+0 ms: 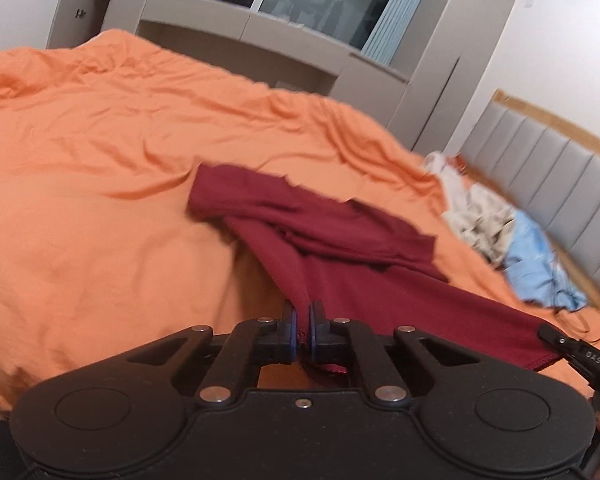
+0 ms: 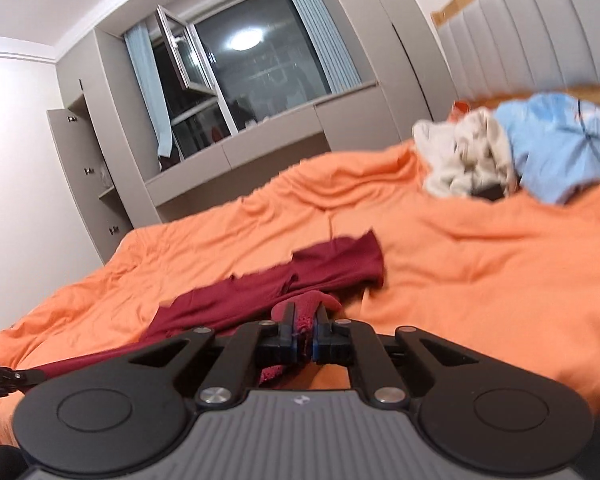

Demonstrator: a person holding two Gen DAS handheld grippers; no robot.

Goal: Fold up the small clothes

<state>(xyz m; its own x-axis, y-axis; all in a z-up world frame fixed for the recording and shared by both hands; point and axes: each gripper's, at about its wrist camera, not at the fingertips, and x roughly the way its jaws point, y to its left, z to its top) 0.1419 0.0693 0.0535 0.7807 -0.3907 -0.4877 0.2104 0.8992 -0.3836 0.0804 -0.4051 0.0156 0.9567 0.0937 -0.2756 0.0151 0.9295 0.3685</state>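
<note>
A dark red shirt (image 1: 340, 240) lies on the orange bed cover (image 1: 100, 160), its sleeves spread at the far end. My left gripper (image 1: 303, 312) is shut on the shirt's near hem at one corner. My right gripper (image 2: 305, 316) is shut on the hem's other corner, with the shirt (image 2: 300, 276) stretching away from it. The right gripper (image 1: 572, 350) also shows at the right edge of the left wrist view, with the hem pulled taut between the two. The left gripper's tip (image 2: 4, 376) shows at the left edge of the right wrist view.
A heap of other clothes, beige (image 1: 476, 208) and light blue (image 1: 536, 264), lies by the grey padded headboard (image 1: 548, 168). It also shows in the right wrist view (image 2: 500, 148). Grey cabinets and a window (image 2: 240, 76) stand beyond the bed cover (image 2: 480, 272).
</note>
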